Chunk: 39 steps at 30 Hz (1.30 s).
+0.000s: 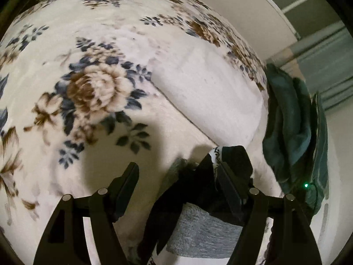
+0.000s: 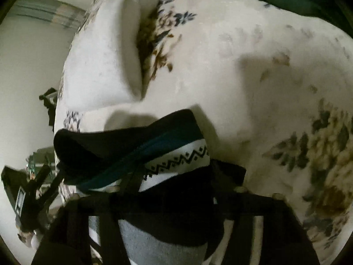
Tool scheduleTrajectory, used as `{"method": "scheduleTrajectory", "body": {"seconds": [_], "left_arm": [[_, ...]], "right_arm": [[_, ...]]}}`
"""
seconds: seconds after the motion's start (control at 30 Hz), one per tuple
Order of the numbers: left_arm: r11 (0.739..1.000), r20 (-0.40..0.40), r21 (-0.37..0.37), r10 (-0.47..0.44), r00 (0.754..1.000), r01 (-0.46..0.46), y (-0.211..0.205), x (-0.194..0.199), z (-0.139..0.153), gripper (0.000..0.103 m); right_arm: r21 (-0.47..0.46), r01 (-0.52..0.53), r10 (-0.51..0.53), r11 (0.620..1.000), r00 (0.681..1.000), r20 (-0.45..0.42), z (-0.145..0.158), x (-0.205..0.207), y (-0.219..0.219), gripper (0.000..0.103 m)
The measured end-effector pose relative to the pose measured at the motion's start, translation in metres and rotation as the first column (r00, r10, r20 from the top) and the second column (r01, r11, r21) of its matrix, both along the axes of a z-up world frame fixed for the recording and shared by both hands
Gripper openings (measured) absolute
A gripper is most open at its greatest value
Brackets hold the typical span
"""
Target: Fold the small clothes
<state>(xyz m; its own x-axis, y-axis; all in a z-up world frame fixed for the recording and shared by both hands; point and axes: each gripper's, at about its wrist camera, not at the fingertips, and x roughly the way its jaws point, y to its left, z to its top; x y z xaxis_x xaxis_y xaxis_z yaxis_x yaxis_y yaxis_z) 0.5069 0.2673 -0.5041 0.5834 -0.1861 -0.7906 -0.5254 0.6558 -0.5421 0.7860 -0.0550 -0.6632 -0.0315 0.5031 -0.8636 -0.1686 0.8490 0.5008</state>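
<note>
My right tongs (image 2: 174, 190) are pinched tight on a small black, gray and white sock (image 2: 176, 161), which drapes over them just above the flowery blanket (image 2: 253, 77). My left tongs (image 1: 176, 176) are wide open with a bit of the same sock (image 1: 198, 231) lying between the fingers, not squeezed. Farther off on the blanket sits a white pillow (image 1: 209, 92). A dark green cloth (image 1: 289, 128) lies beside it.
</note>
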Motion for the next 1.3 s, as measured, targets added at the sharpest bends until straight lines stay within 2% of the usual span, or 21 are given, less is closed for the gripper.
{"method": "scheduleTrajectory", "body": {"seconds": [0.17, 0.23, 0.3, 0.37, 0.43, 0.47, 0.5, 0.6, 0.63, 0.67, 0.7, 0.73, 0.77, 0.83, 0.93, 1.03, 1.07, 1.13, 1.23, 1.3], "left_arm": [[0.998, -0.02, 0.013, -0.058, 0.998, 0.058, -0.011, 0.003, -0.003, 0.072], [0.996, -0.029, 0.032, -0.083, 0.996, 0.084, -0.017, 0.006, -0.003, 0.072], [0.995, -0.032, 0.026, -0.099, 0.995, 0.099, -0.023, 0.007, -0.004, 0.072], [0.995, -0.043, 0.017, -0.097, 0.994, 0.097, -0.025, 0.005, -0.004, 0.072], [0.995, -0.039, 0.006, -0.1, 0.994, 0.101, -0.028, -0.005, -0.001, 0.072], [0.995, -0.034, 0.002, -0.103, 0.994, 0.103, -0.03, -0.012, 0.002, 0.072], [0.993, -0.022, -0.016, -0.117, 0.993, 0.117, -0.033, -0.025, 0.005, 0.072], [0.985, -0.006, -0.082, -0.151, 0.988, 0.15, -0.048, -0.069, 0.009, 0.072], [0.981, 0.0, -0.111, -0.159, 0.987, 0.158, -0.052, -0.083, 0.007, 0.074], [0.974, -0.003, -0.161, -0.16, 0.987, 0.157, -0.058, -0.102, 0.001, 0.083], [0.97, -0.007, -0.194, -0.152, 0.988, 0.148, -0.061, -0.114, -0.002, 0.087], [0.958, -0.011, -0.252, -0.143, 0.99, 0.136, -0.067, -0.132, -0.01, 0.095], [0.949, -0.012, -0.289, -0.132, 0.991, 0.123, -0.072, -0.143, -0.015, 0.096], [0.929, -0.013, -0.359, -0.096, 0.995, 0.085, -0.085, -0.169, -0.031, 0.096], [0.899, -0.022, -0.437, -0.035, 0.999, 0.022, -0.102, -0.179, -0.059, 0.096], [0.852, 0.032, -0.523, 0.059, 0.998, -0.034, -0.117, -0.165, -0.085, 0.096], [0.843, 0.046, -0.535, 0.087, 0.995, -0.049, -0.121, -0.154, -0.093, 0.096], [0.832, 0.061, -0.549, 0.135, 0.989, -0.079, -0.124, -0.136, -0.101, 0.096], [0.832, 0.09, -0.539, 0.217, 0.972, -0.136, -0.123, -0.12, -0.103, 0.095], [0.837, 0.108, -0.528, 0.236, 0.966, -0.145, -0.119, -0.114, -0.099, 0.069]], "right_arm": [[0.024, 0.141, -0.143, 0.99, 0.987, 0.069, 0.02, -0.004, -0.031, 0.007], [-0.015, 0.171, -0.17, 0.985, 0.984, 0.056, 0.021, -0.004, -0.037, 0.007], [-0.022, 0.184, -0.184, 0.983, 0.983, -0.007, 0.014, -0.002, -0.042, 0.008], [-0.034, 0.196, -0.197, 0.98, 0.98, -0.019, 0.014, -0.005, -0.048, 0.025], [0.014, 0.198, -0.198, 0.98, 0.98, -0.033, 0.018, -0.008, -0.058, 0.062], [0.042, 0.195, -0.193, 0.98, 0.98, -0.046, 0.019, -0.009, -0.057, 0.069], [0.072, 0.184, -0.179, 0.98, 0.981, -0.067, 0.019, -0.011, -0.059, 0.073], [0.121, 0.13, -0.116, 0.984, 0.986, -0.117, 0.017, -0.021, -0.063, 0.075], [0.131, 0.105, -0.087, 0.986, 0.986, -0.14, 0.015, -0.026, -0.066, 0.083], [0.135, 0.087, -0.065, 0.987, 0.986, -0.155, 0.014, -0.03, -0.068, 0.088], [0.144, 0.067, -0.042, 0.987, 0.984, -0.174, 0.011, -0.036, -0.071, 0.093], [0.15, 0.053, -0.024, 0.987, 0.981, -0.195, 0.007, -0.04, -0.073, 0.093], [0.153, 0.042, -0.007, 0.987, 0.975, -0.223, 0.001, -0.045, -0.076, 0.093], [0.157, 0.032, 0.009, 0.987, 0.967, -0.254, -0.012, -0.049, -0.08, 0.103], [0.194, 0.05, 0.011, 0.98, 0.954, -0.3, -0.031, -0.046, -0.08, 0.103], [0.237, 0.06, 0.022, 0.97, 0.944, -0.329, -0.05, -0.034, -0.068, 0.103], [0.252, 0.057, 0.033, 0.966, 0.94, -0.339, -0.057, -0.03, -0.061, 0.103], [0.271, 0.055, 0.044, 0.961, 0.937, -0.346, -0.065, -0.023, -0.048, 0.103], [0.297, 0.039, 0.075, 0.954, 0.929, -0.362, -0.072, -0.017, -0.027, 0.103], [0.3, 0.042, 0.074, 0.953, 0.927, -0.367, -0.075, -0.016, -0.016, 0.103]]}}
